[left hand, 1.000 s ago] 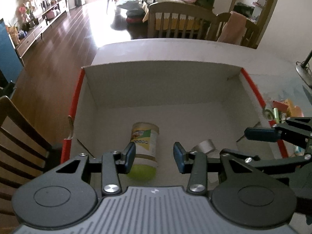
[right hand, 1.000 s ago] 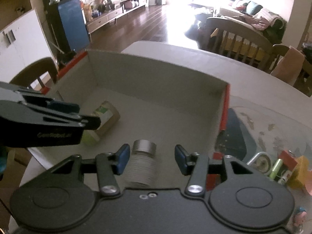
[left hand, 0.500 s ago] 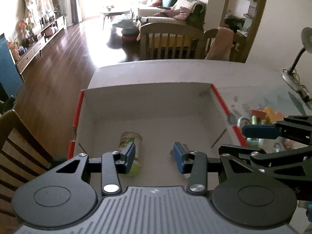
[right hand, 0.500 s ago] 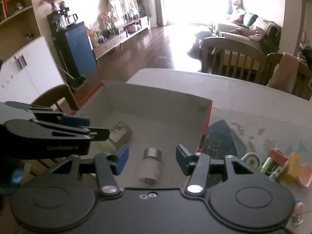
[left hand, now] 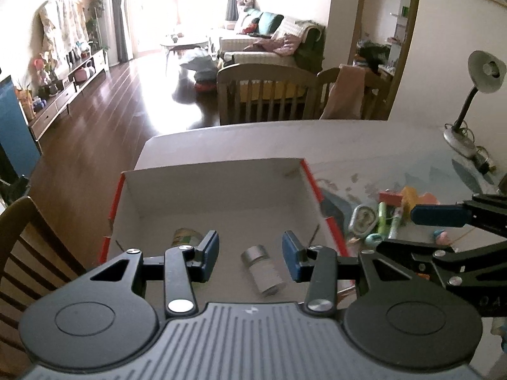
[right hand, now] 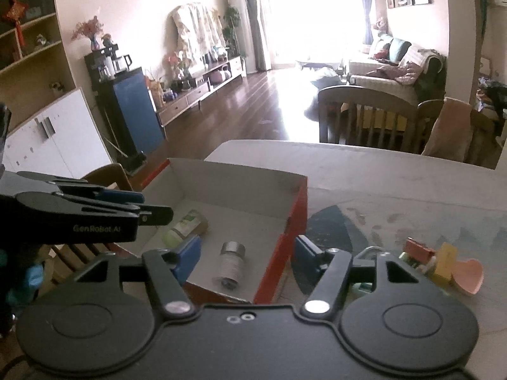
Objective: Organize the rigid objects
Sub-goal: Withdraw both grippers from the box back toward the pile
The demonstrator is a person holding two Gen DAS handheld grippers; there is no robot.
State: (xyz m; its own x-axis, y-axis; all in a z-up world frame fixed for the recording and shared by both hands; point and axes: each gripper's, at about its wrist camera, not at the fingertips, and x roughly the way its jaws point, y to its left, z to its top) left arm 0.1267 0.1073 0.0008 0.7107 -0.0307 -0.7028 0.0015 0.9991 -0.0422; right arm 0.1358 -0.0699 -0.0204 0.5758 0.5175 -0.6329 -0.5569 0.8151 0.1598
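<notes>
Both tongs apart — empty | box (left hand: 218, 190) on grey table (left hand: 364, 139) | living room — wood floor (right hand: 253, 107)

Bright window (right hand: 304, 15) at 12 o'clock washing out the dark wood floor (left hand: 104, 107), sofa (left hand: 272, 47) behind it, wooden chairs (left hand: 266, 95) against the table (left hand: 364, 145), desk lamp (left hand: 481, 76) at 2 o'clock.

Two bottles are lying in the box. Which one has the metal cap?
The white-bodied bottle nearer the box's red right wall: its silver cap points toward the far wall. The other bottle, to its left, has a green-and-white label and a yellow-green end instead.
</notes>
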